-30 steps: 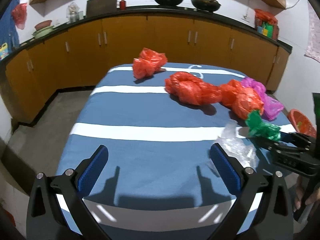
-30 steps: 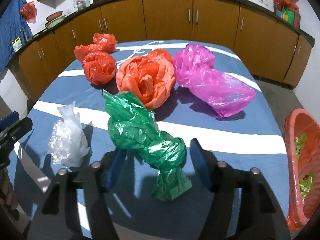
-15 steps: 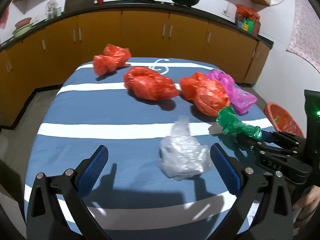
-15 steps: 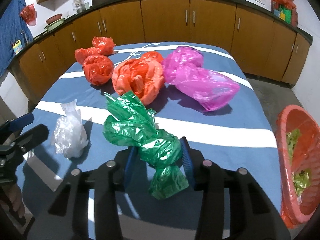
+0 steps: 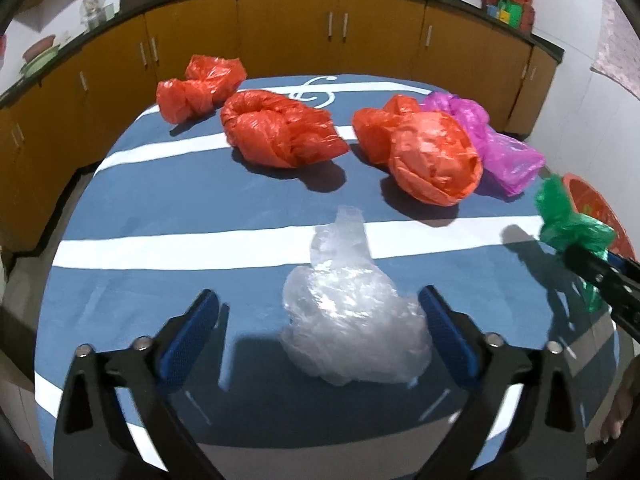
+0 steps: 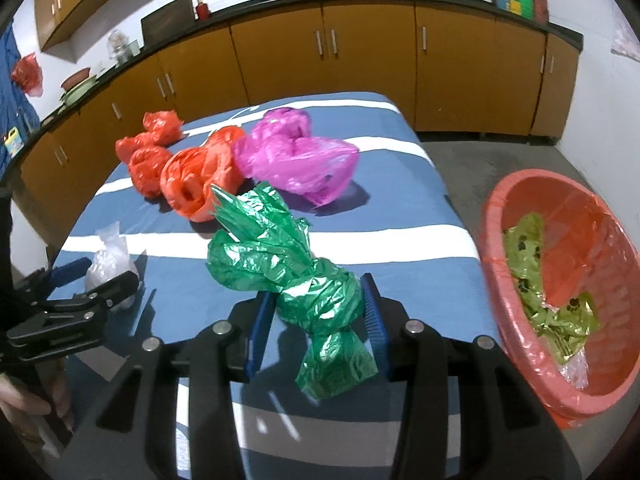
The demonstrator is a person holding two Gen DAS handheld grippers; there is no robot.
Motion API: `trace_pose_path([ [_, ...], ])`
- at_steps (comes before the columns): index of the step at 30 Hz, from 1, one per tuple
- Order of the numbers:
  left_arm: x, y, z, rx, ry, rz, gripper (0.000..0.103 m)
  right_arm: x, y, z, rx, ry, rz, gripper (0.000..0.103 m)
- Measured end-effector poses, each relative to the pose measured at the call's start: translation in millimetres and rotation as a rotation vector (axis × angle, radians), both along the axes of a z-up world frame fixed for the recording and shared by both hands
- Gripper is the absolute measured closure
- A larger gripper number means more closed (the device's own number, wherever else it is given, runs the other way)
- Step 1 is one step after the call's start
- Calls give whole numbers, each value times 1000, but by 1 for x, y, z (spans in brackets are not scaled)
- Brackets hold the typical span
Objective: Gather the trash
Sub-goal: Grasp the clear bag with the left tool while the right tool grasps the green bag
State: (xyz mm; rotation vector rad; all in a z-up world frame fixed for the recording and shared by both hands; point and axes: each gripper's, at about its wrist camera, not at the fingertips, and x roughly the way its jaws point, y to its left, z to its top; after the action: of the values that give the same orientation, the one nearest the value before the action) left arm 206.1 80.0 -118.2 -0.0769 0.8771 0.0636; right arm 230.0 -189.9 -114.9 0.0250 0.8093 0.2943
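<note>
Right gripper (image 6: 318,320) is clenched on the green bag (image 6: 296,276), its blue pads pressed into the bag's knotted middle; the frilled top points forward and up, the tail hangs below the fingers. It is held level, clear of the striped table (image 6: 404,216), near the table's right edge, and pointing across it. Off that edge, lower on the floor, stands the red basket (image 6: 560,280) with yellow-green wrappers inside.

Left gripper (image 5: 320,320) is released, jaws spread wide, low over the near part of the table and aimed forward along it. The clear bag (image 5: 352,328) lies on the cloth between the two blue pads, nearer the right one, which looks to be touching it or just beside it; the left pad is well apart from it. In the right view a bit of the person's hand (image 6: 24,404) shows on the left gripper's handle at the frame's edge.

Farther back on the table lie three red bags (image 5: 280,132) in a row, and the pink bag (image 6: 296,156) at their right end, touching the nearest red one. Wooden cabinets (image 6: 360,48) run along the wall behind
</note>
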Motion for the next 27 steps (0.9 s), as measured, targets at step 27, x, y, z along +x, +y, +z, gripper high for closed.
trace_pose_path([
  [27, -6, 66, 20, -21, -46, 83, 49, -3, -38, 17, 35, -54, -136, 60],
])
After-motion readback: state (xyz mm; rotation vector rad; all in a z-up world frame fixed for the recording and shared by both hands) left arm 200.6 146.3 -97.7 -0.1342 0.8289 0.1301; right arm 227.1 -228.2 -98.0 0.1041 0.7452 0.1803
